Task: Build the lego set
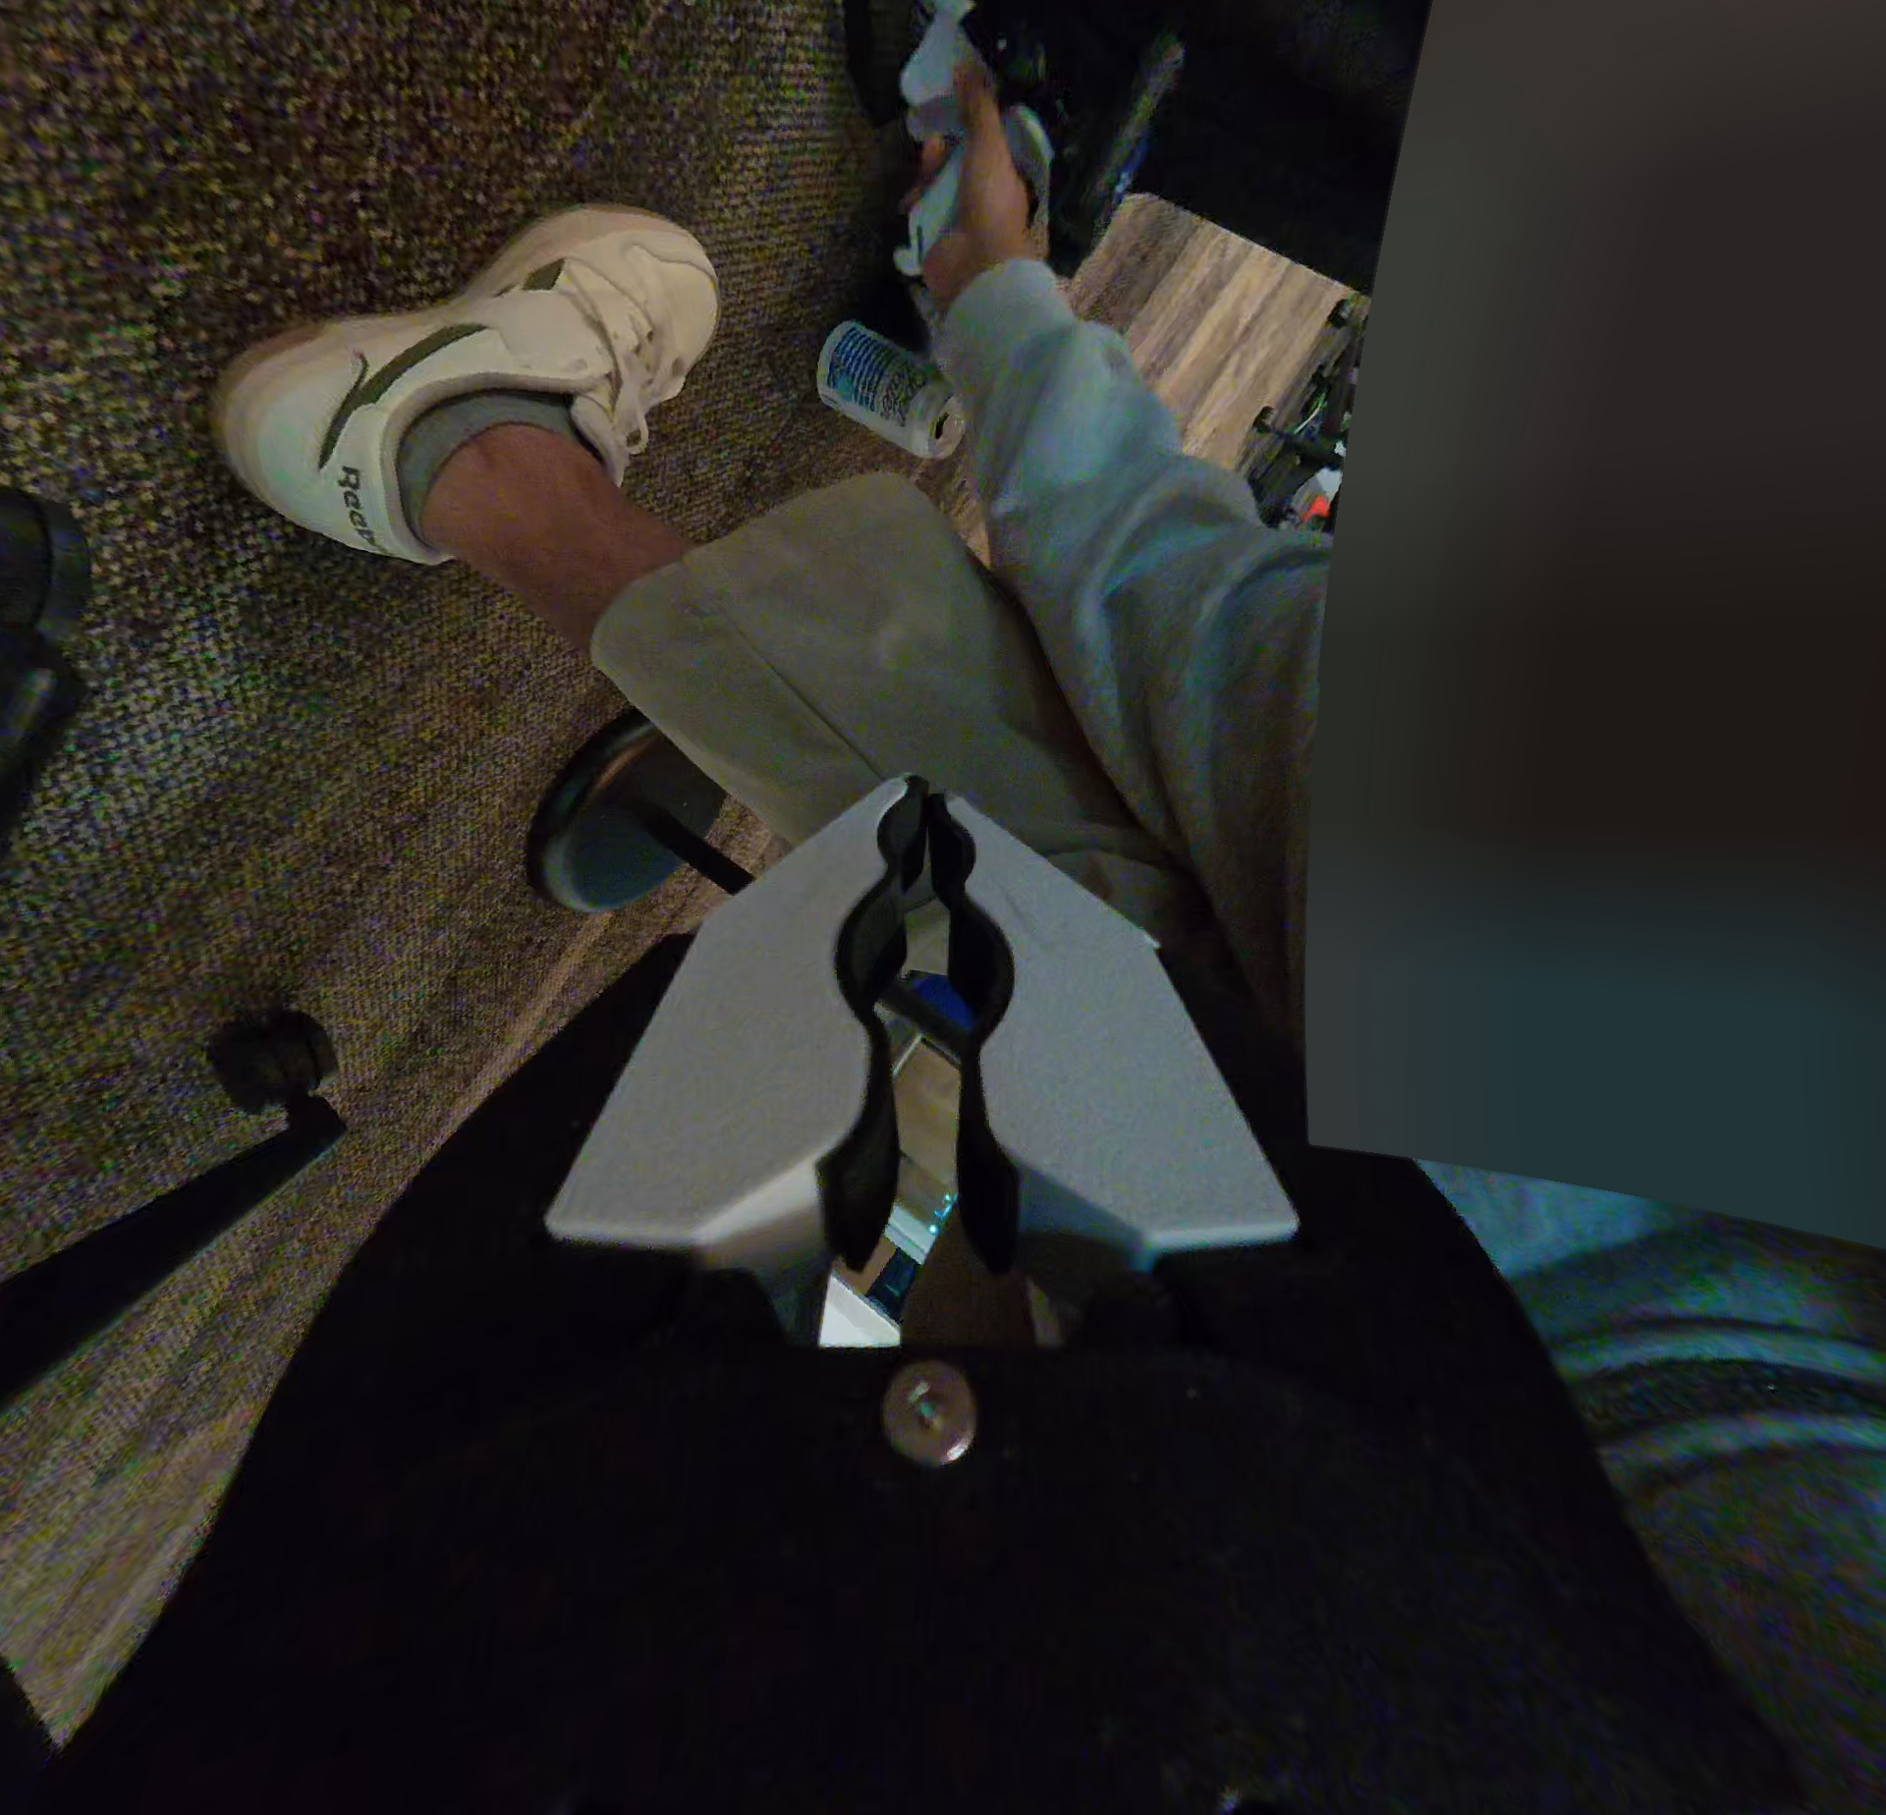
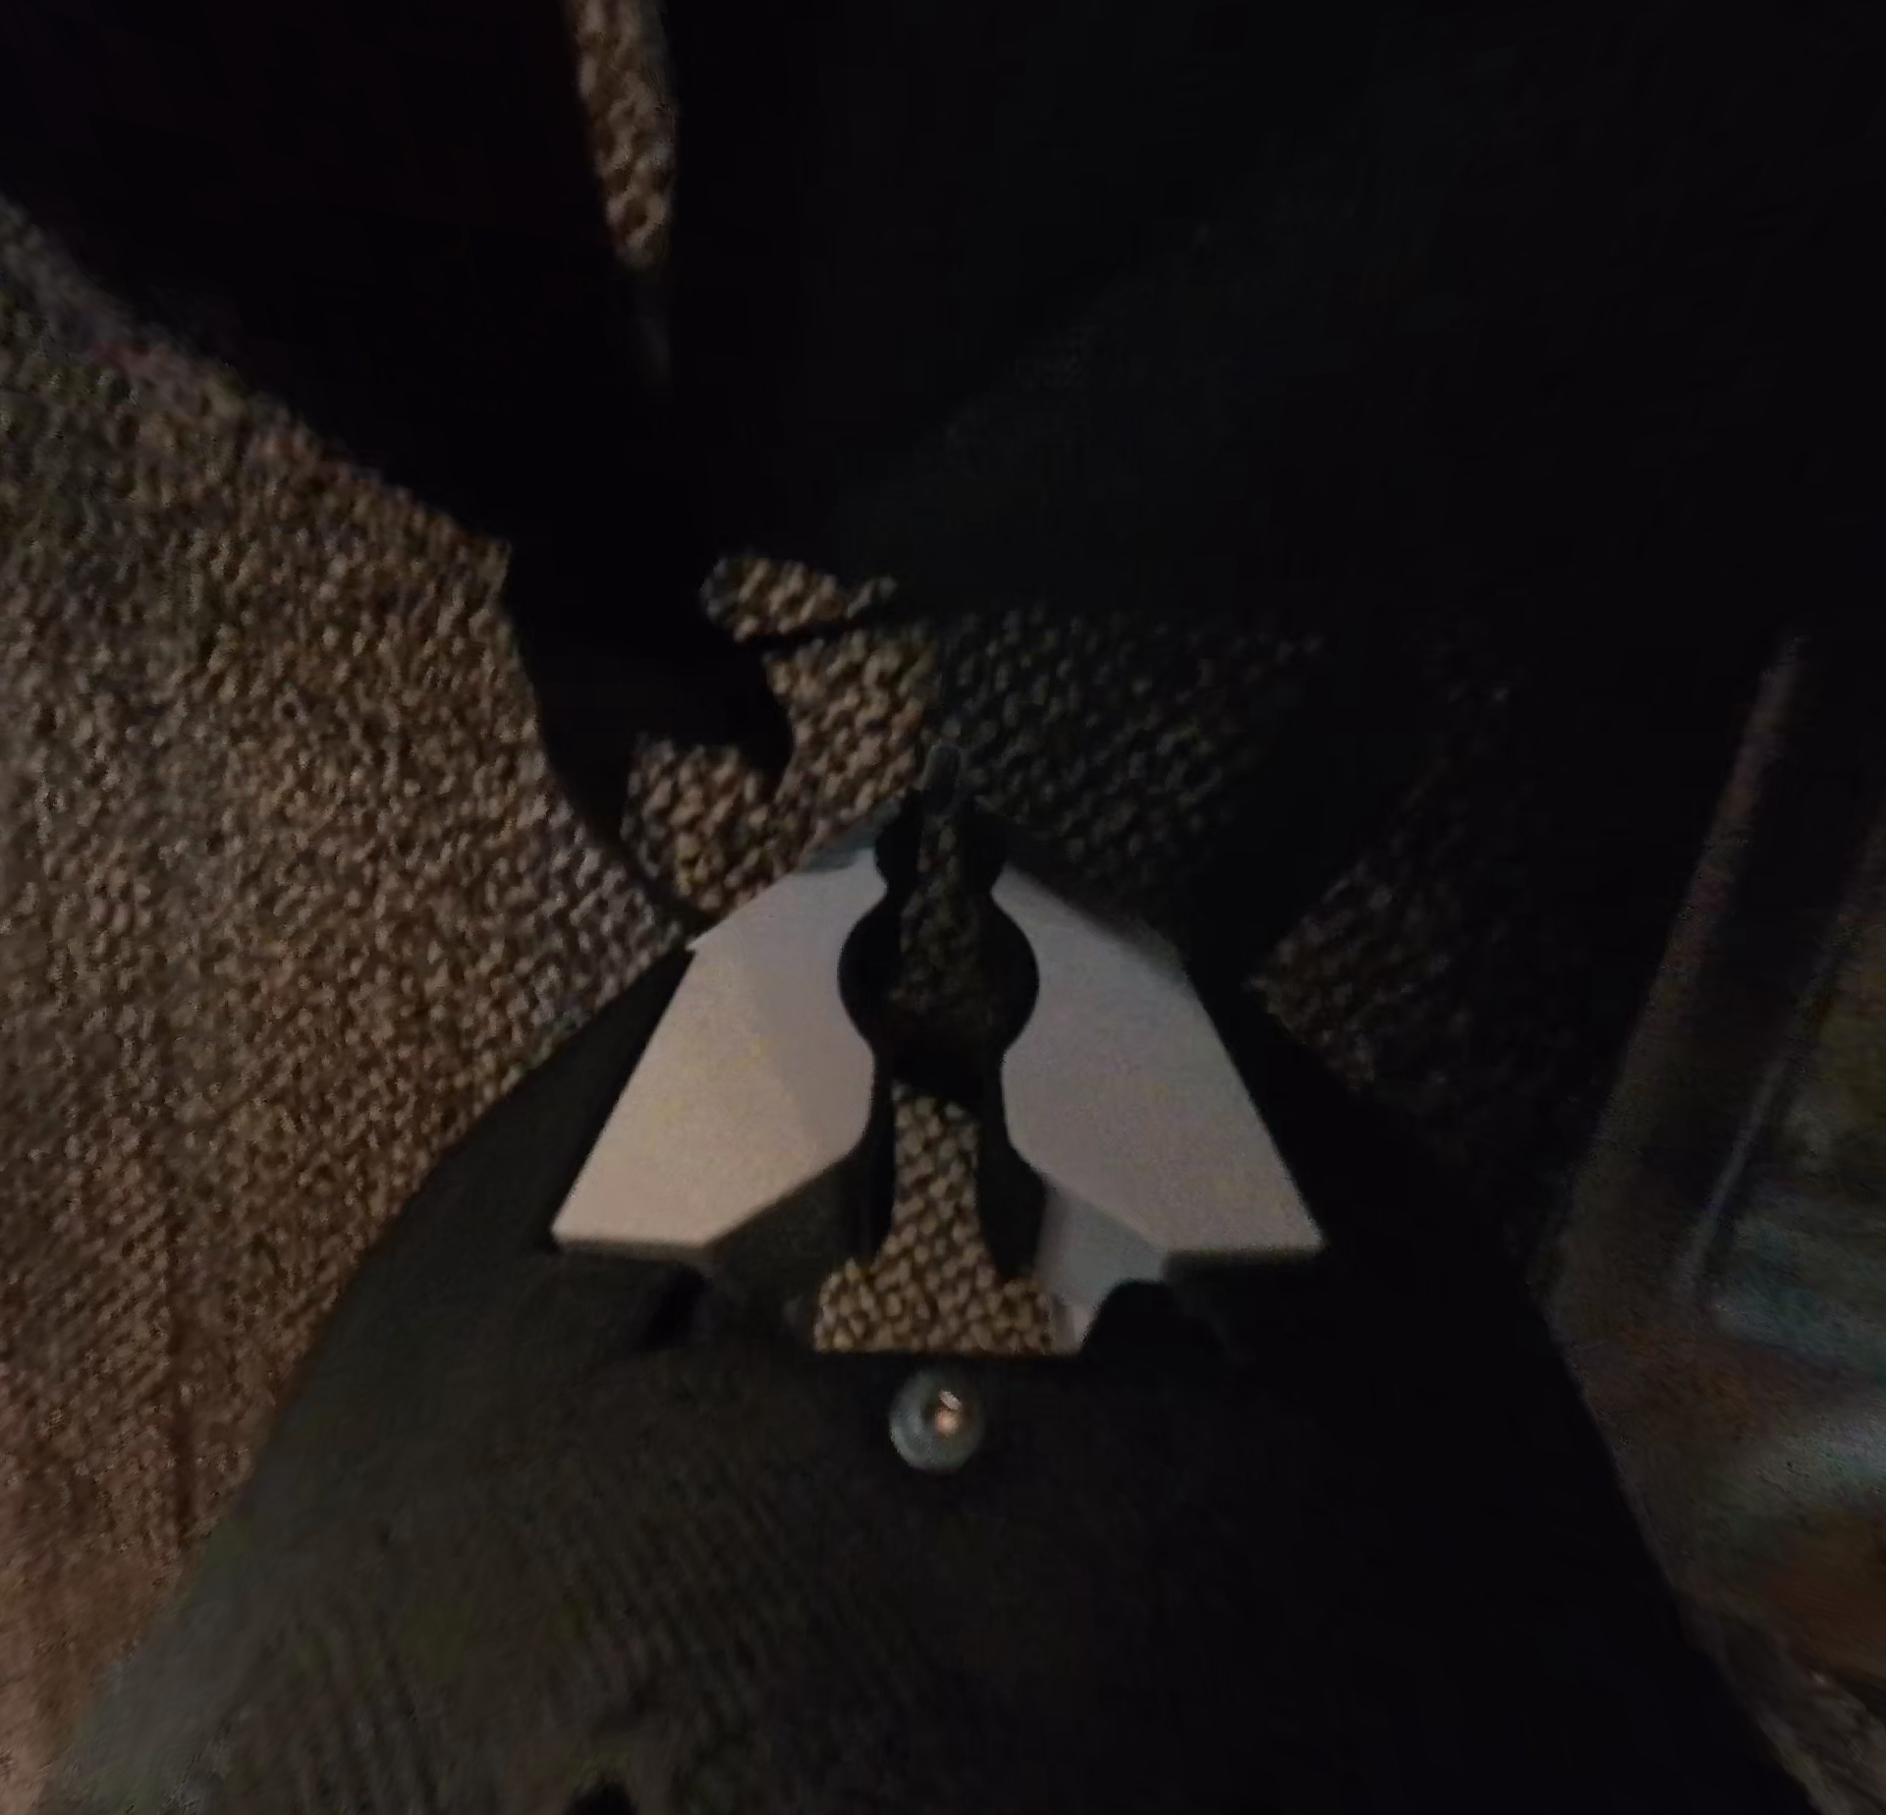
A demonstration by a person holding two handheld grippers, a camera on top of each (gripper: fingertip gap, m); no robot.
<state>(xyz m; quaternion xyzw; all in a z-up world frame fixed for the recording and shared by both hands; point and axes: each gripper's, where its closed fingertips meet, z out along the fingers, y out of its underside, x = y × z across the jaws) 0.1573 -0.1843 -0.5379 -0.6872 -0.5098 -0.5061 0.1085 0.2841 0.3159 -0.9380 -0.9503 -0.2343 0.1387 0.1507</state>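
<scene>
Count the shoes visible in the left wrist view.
1. A white shoe sits on the carpet at upper left, worn on the person's foot. A second shoe may be hidden behind the leg or outside the view.

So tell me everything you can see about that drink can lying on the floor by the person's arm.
The can shows only in the left wrist view. It is a slim metal drink can, white with blue printing, lying on its side on the carpet near the edge of a wood-look floor strip. Its silvery end faces lower right; whether it is opened cannot be told. The person's grey sleeve overlaps it in view, though contact is unclear. Neither gripper is near it.
</scene>
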